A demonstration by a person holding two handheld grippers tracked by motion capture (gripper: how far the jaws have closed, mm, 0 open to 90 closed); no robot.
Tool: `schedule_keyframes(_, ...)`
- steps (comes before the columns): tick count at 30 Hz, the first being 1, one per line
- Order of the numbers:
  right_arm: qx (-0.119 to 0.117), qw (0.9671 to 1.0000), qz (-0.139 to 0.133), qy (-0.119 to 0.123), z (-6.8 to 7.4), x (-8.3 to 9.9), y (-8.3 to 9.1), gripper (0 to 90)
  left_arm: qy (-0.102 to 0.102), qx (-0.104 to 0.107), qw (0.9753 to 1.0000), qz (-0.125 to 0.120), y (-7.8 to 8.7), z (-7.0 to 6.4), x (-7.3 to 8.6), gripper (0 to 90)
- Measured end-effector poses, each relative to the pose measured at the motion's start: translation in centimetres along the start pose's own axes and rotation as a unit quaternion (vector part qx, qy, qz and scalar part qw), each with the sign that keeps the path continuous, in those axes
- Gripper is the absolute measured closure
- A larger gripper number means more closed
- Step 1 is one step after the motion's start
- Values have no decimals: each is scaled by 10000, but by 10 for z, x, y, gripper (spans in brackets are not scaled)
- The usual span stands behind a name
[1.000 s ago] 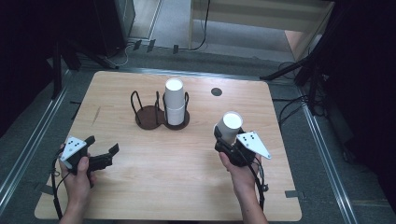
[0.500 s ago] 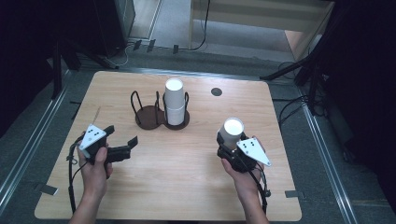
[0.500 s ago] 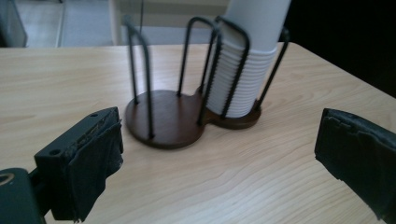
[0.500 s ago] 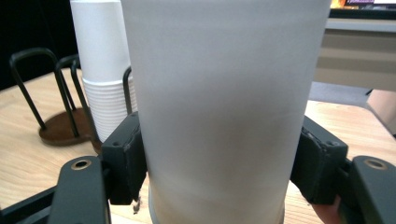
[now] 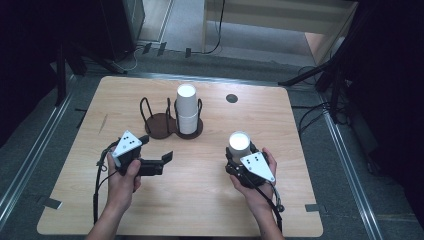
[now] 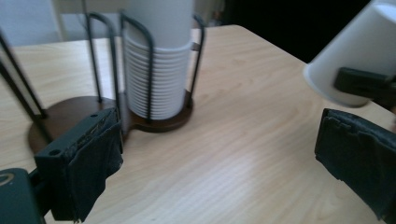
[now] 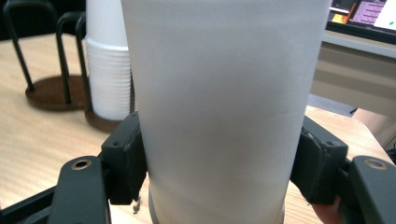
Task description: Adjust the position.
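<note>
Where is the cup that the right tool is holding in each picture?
High view: the held cup is right of centre, upside down.
Left gripper view: top right corner.
Right gripper view: centre, between the jaws.
Shared landmark: the cup stack in the rack.

I see a white cup [image 5: 239,145] between black jaws, white stacked cups [image 5: 187,111] in a dark brown holder [image 5: 161,124] with black wires, on a pale wood-grain table [image 5: 200,200].
</note>
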State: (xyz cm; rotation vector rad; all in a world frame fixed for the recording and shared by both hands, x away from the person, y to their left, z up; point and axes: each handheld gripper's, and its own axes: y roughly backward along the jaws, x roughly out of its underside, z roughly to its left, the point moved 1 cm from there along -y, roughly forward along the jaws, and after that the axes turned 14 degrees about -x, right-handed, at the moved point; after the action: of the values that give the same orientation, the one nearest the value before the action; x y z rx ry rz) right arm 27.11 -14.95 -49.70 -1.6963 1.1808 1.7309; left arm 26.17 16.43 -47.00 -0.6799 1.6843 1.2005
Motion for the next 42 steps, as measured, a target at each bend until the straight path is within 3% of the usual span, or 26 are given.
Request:
schedule_keyframes(1,0,10000,0,0,0,0,0,300,0,0,10000,0,0,0,0,14)
schedule_keyframes(2,-37,9998,73,187,6,3,-4,300,20,184,9998,7,0,-4,0,14)
schedule_keyframes(4,-99,9991,141,390,13,5,-7,299,15,259,9997,-14,0,-6,0,14)
schedule_keyframes(6,-140,9984,182,517,19,7,-8,299,51,464,9989,-7,0,-11,-1,14)
schedule_keyframes(7,-140,9984,182,517,19,7,-8,299,51,464,9989,-7,0,-11,-1,14)
schedule_keyframes(10,-219,9957,227,873,32,7,-11,299,-28,660,9978,112,-2,-20,-1,14)
schedule_keyframes(14,-270,9922,245,1190,43,8,-13,299,-172,773,9967,176,-4,-30,-2,15)
schedule_keyframes(21,-298,9881,260,1490,51,11,-15,300,-256,947,9948,256,-7,-43,-2,43)
schedule_keyframes(24,-317,9849,218,1689,56,12,-15,301,-325,1007,9939,302,-8,-48,-1,49)
schedule_keyframes(29,-268,9767,239,2115,61,15,-17,302,-388,1137,9922,328,-10,-56,0,64)
schedule_keyframes(32,-315,9739,189,2239,64,16,-18,301,-428,1189,9913,354,-11,-58,1,70)
schedule_keyframes(38,-340,9652,170,2588,70,18,-19,301,-516,1255,9901,368,-11,-62,2,100)
schedule_keyframes(42,-368,9618,192,2707,74,19,-19,300,-551,1331,9888,380,-11,-64,2,133)
